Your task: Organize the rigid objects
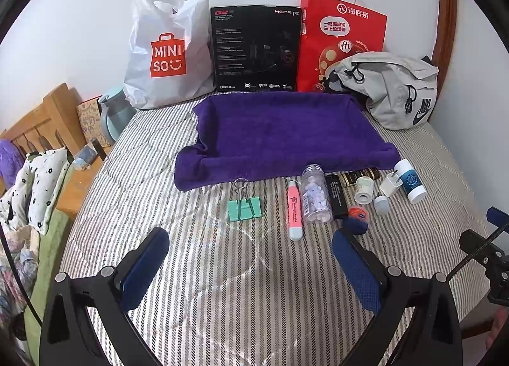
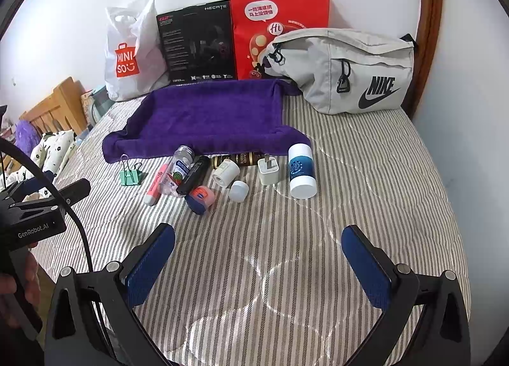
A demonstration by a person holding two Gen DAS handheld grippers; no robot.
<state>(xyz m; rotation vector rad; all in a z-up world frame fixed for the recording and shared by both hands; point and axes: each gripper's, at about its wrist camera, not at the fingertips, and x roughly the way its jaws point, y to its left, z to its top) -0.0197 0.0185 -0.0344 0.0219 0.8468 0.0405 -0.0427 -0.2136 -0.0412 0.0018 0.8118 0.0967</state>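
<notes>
Hovering low over the striped bed (image 1: 222, 270), the left gripper (image 1: 251, 257) has its blue-padded fingers (image 1: 144, 267) spread wide with nothing between them. The right gripper (image 2: 257, 254) hangs the same way, fingers (image 2: 366, 267) wide apart and empty, over bare bedcover.

Just beyond lies a row of small things along the near edge of the towel (image 1: 280, 133). At the left end a green clip (image 1: 244, 207) sits apart from the rest. Next come a pink marker (image 1: 294, 213), a clear pill bottle (image 1: 315, 194) lying on its side, and a black lighter (image 1: 337, 197), close together side by side. A small blue-and-orange tin (image 2: 200, 199) lies just in front of the lighter. Further right are a white jar (image 2: 226, 172) on its side, a small white cap (image 2: 239, 190), a white charger (image 2: 268, 170), and an upright white-and-blue tube (image 2: 301, 172) at the right end. A brown bottle (image 2: 237, 159) lies against the towel's edge behind the jar.

The purple towel is spread flat, with nothing on it. Behind it, against the wall, stand a white bag (image 1: 165, 54), a black box (image 1: 256, 47) and a red bag (image 1: 340, 41); a grey pouch (image 2: 346, 70) lies at the right.
</notes>
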